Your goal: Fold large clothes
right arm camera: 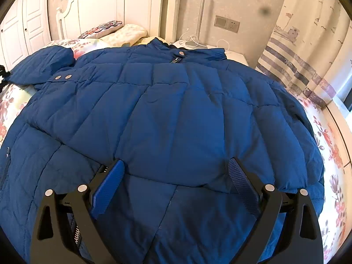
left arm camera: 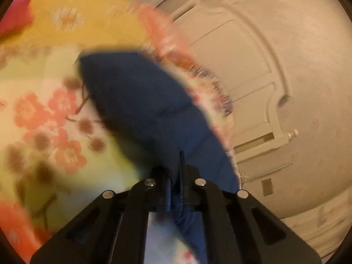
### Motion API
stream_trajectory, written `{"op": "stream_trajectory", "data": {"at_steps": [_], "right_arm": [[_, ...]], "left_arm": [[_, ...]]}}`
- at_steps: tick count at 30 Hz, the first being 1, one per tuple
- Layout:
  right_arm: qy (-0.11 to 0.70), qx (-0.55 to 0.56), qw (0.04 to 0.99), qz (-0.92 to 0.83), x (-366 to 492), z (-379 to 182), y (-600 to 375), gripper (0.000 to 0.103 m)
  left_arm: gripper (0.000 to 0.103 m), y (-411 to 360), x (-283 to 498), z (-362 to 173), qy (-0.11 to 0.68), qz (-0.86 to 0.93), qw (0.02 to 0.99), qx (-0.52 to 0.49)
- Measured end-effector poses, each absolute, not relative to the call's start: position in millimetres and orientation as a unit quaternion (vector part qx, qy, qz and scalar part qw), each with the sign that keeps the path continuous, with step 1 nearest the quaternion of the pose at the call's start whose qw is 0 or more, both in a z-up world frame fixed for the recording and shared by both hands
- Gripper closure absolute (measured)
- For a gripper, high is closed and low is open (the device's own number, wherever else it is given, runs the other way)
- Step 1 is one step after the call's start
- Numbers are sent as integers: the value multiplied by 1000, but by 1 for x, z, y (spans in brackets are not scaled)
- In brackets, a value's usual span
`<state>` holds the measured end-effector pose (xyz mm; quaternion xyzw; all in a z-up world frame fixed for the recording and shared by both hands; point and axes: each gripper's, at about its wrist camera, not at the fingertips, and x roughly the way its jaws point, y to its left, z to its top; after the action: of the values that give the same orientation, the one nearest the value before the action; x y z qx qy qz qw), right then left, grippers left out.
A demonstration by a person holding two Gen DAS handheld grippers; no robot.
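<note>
Bed [right arm camera: 330, 154]: blue quilted jacket [right arm camera: 176, 110] spread across it.
Left tool [left arm camera: 176, 176]: clamped on jacket fabric.
Right tool [right arm camera: 176, 184]: fingers apart, over jacket.

Deep blue quilted jacket [right arm camera: 167, 114] on cream bedspread [right arm camera: 330, 154] with coral-pink blossoms — white headboard [right arm camera: 114, 4], blue-striped curtain [right arm camera: 297, 66] far right.

The left gripper [left arm camera: 176, 176] was closed, its black jaws drawn together on a fold of blue fabric, and the view was blurred. The right gripper [right arm camera: 176, 180] pointed steeply downward with jaws spread wide, blue pads [right arm camera: 109, 189] facing inward; nothing was clamped between them.
</note>
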<state>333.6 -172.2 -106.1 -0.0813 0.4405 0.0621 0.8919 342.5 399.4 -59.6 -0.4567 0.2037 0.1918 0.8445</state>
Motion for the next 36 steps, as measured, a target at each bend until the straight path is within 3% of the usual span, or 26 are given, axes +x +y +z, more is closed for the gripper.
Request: {"op": "stream_trajectory", "data": {"at_steps": [6, 9, 13, 15, 17, 20, 21, 22, 24, 28, 30, 33, 35, 36], "right_arm": [[343, 26, 939, 26, 310, -77, -210, 20], [280, 92, 956, -13, 295, -63, -236, 20], [212, 141, 963, -83, 277, -49, -267, 17], [196, 172, 959, -115, 272, -48, -285, 16], [201, 194, 951, -132, 271, -52, -300, 16], [217, 223, 940, -140, 275, -59, -315, 16], [219, 226, 939, -139, 275, -61, -316, 16], [220, 226, 939, -139, 275, -62, -317, 16], [220, 223, 940, -135, 275, -61, -315, 16], [227, 216, 941, -131, 277, -64, -312, 15], [232, 211, 941, -128, 279, -65, -309, 15], [239, 200, 942, -125, 281, -65, -305, 15], [244, 190, 943, -122, 283, -66, -301, 15], [247, 182, 944, -118, 285, -66, -298, 15]], "left_arm": [[99, 207, 326, 33, 157, 46, 957, -241], [99, 96, 326, 42, 182, -60, 972, -138], [95, -52, 326, 2, 246, -143, 958, 18], [94, -104, 334, -42, 318, -176, 930, 60], [85, -128, 342, -83, 381, -175, 903, 97], [71, -145, 332, -98, 381, -165, 895, 166], [48, -142, 330, -96, 379, -180, 893, 165], [31, -139, 324, -88, 373, -203, 892, 157], [24, -129, 303, -63, 324, -199, 914, 143], [2, -79, 273, -5, 198, -177, 962, 62], [2, -42, 276, 12, 175, -133, 976, -9], [2, 33, 299, 4, 220, -32, 962, -158], [10, 81, 312, -21, 288, 62, 924, -245], [22, 98, 314, -35, 313, 85, 907, -269]]}}
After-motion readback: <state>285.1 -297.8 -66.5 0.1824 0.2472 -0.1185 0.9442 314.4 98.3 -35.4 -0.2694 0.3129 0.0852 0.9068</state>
